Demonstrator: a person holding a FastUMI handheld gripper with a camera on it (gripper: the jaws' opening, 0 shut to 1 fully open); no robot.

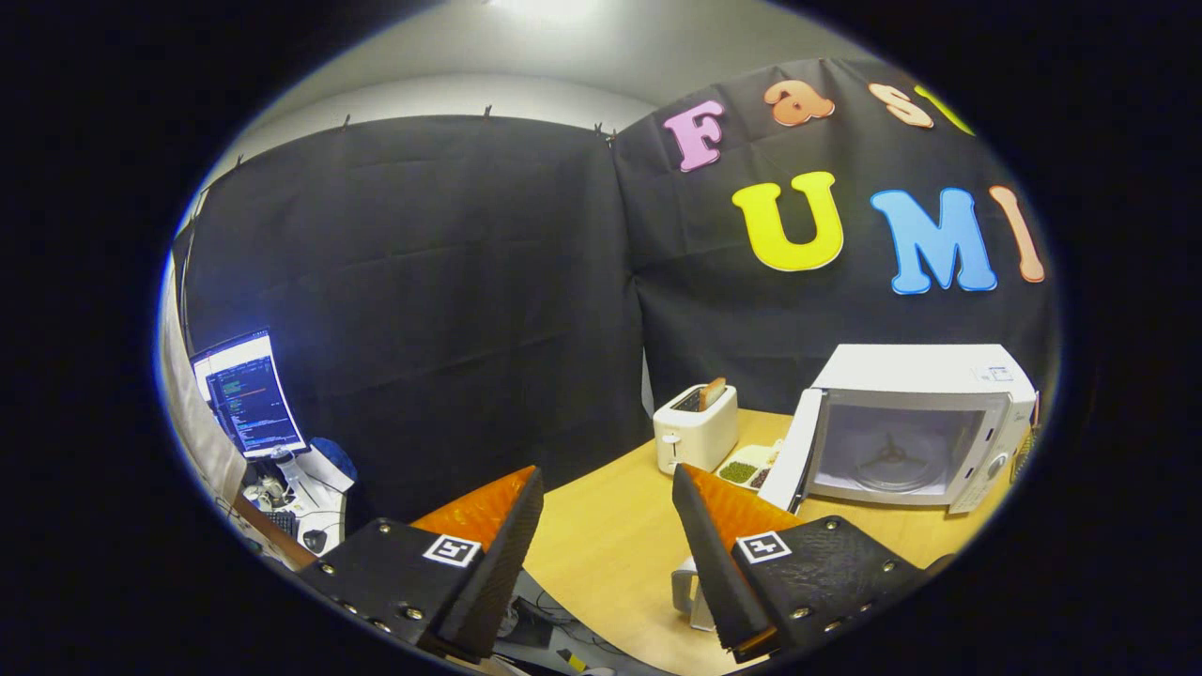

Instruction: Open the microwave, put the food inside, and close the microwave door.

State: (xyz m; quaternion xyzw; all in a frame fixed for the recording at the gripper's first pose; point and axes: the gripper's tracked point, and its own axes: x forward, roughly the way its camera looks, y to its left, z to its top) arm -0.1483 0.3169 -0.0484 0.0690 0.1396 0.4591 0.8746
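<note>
A white microwave (925, 422) stands on the wooden table (610, 535), beyond my right finger. Its door (791, 451) is swung open to its left, and the bare cavity with the turntable spider (887, 460) shows. A white tray of food (747, 467) with green and dark portions lies between the toaster and the open door. My gripper (608, 488) hangs above the table's near edge, well short of the tray. It is open, and nothing sits between its orange-and-black fingers (714, 526).
A white toaster (695, 427) with a slice of bread in its slot stands left of the tray. A small white object (690, 591) shows under my right finger. Past the table's left edge sit a lit monitor (246, 392) and a cluttered desk (291, 512).
</note>
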